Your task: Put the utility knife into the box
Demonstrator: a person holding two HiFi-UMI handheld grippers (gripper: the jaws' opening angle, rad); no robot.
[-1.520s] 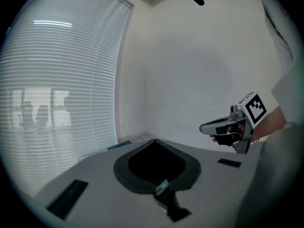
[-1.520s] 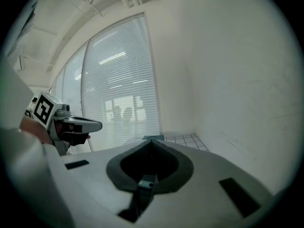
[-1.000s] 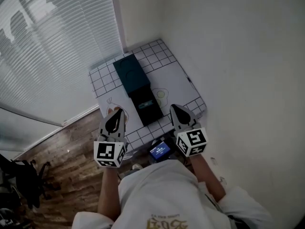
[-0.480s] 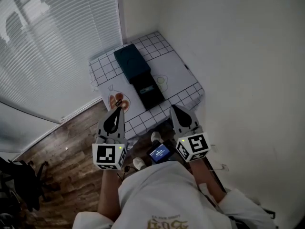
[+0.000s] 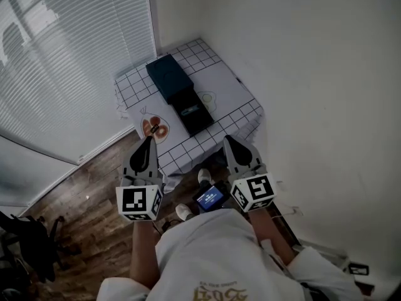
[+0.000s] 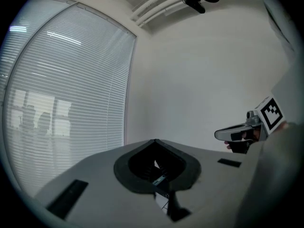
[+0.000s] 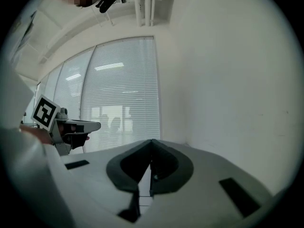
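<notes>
The left claw [image 5: 148, 144] and right claw [image 5: 230, 144] are hanging closed and empty off the surface's [image 5: 185, 154] near edge. The box [image 5: 169, 77] is lying ahead between them, stretching toward the far corner. A pale speck in its black tray [image 5: 199, 123], perhaps the utility knife [image 5: 190, 111], is sitting nearer the right claw.
</notes>
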